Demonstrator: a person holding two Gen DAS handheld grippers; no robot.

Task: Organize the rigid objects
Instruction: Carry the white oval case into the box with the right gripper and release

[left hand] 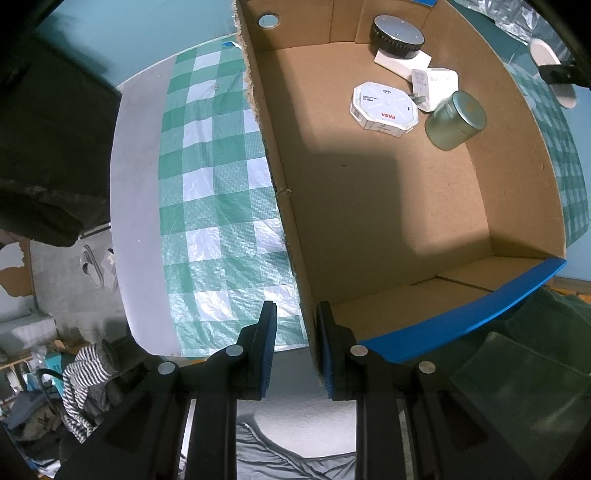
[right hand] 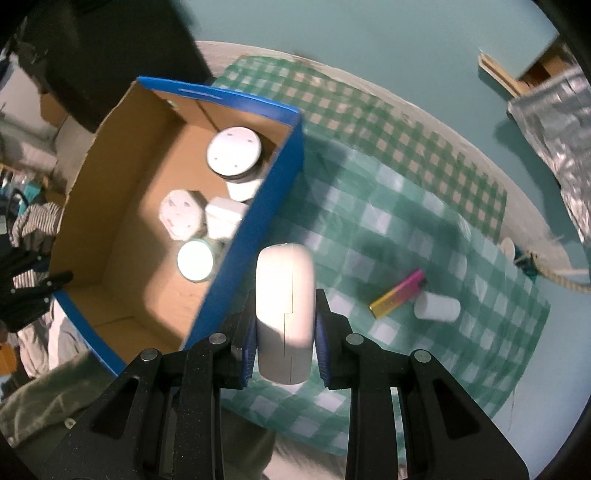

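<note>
A cardboard box with blue outer walls (left hand: 424, 206) (right hand: 251, 221) stands on a green checked cloth. In it lie a black round speaker (left hand: 397, 35), a white octagonal box (left hand: 384, 105), a white plug adapter (left hand: 434, 86) and a green tin (left hand: 456, 120). My left gripper (left hand: 297, 347) is shut on the box's left wall near the front corner. My right gripper (right hand: 284, 332) is shut on a white rounded case (right hand: 284, 306), held above the cloth just right of the box's blue wall; it also shows in the left wrist view (left hand: 550, 66).
On the cloth to the right lie a pink-and-gold lighter (right hand: 397, 293) and a small white cylinder (right hand: 437, 308). A rope (right hand: 554, 273) and a silver foil bag (right hand: 557, 110) lie at the far right. Clothes (left hand: 81, 384) lie on the floor below the table edge.
</note>
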